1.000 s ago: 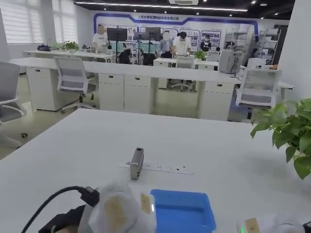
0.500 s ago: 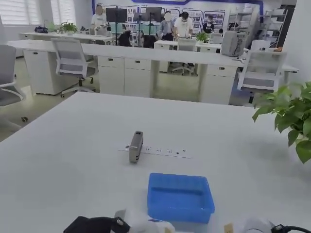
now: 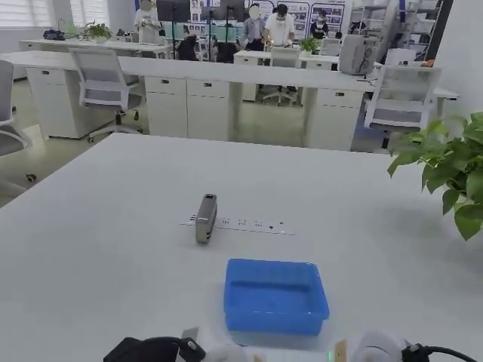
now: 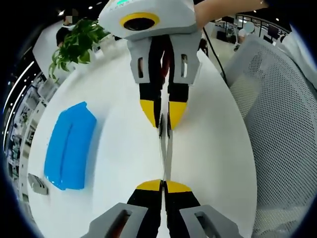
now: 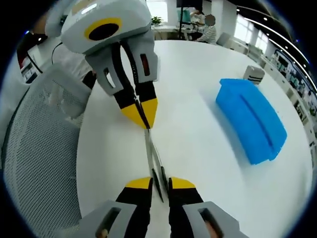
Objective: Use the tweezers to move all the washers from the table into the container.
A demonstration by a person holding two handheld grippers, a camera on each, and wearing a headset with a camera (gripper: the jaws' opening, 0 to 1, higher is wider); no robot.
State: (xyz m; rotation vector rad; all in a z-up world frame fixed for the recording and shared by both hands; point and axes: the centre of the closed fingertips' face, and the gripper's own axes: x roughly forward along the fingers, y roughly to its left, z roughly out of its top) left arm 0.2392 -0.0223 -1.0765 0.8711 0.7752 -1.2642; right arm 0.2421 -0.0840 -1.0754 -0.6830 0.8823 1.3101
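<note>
Tweezers (image 4: 166, 148) lie lengthwise between the left tongs (image 4: 163, 186) and right tongs (image 5: 159, 183), each clamping one end; container (image 3: 273, 318) sits ahead.

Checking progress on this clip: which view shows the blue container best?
The head view: the blue container sits whole, its open top and floor visible. The left and right gripper views catch it off to one side, fisheye-warped, its inside hard to read.
</note>
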